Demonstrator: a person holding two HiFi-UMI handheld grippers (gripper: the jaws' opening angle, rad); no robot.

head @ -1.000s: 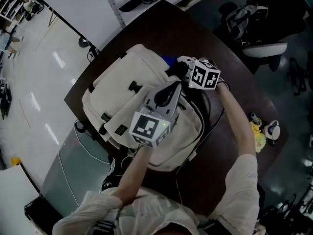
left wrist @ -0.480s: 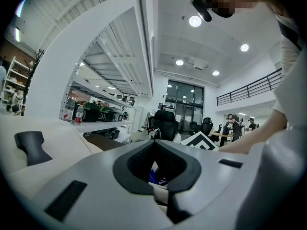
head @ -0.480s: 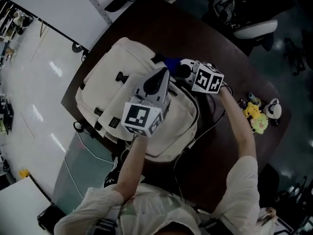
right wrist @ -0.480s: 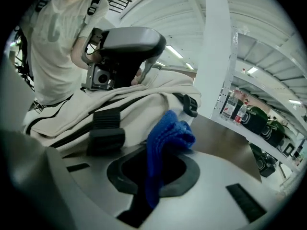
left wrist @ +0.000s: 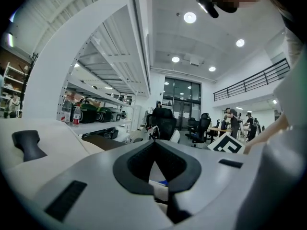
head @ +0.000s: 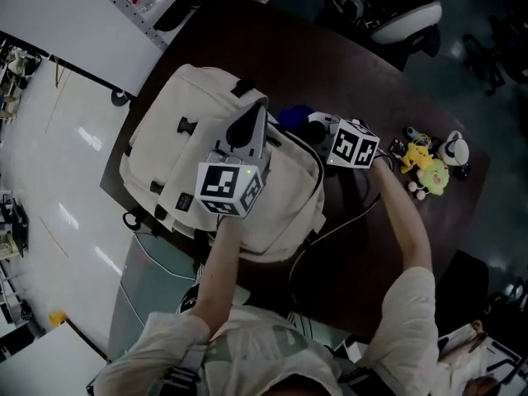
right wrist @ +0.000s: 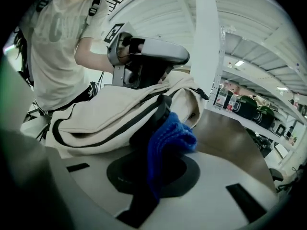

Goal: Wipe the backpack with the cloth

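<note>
1. Slippage worries me first. My right hand-held gripper (right wrist: 160, 121) is pinching the blue cloth (right wrist: 169, 137), a wad of it bulging past the tips. A hard drag over the fabric could tug it free.
2. The cream backpack (head: 194, 97) lies along the worktop's (head: 355, 64) left edge, with the cloth at its right side. A leftward stroke could shove the backpack over that edge.
3. My left hand-held gripper (left wrist: 154, 146) is pressed together on nothing, above the backpack. I cannot tell whether it bears down. If it doesn't, the fabric may bunch.
4. The yellow plush toy (head: 431, 176) near the right edge could be swept off by my arm.
</note>
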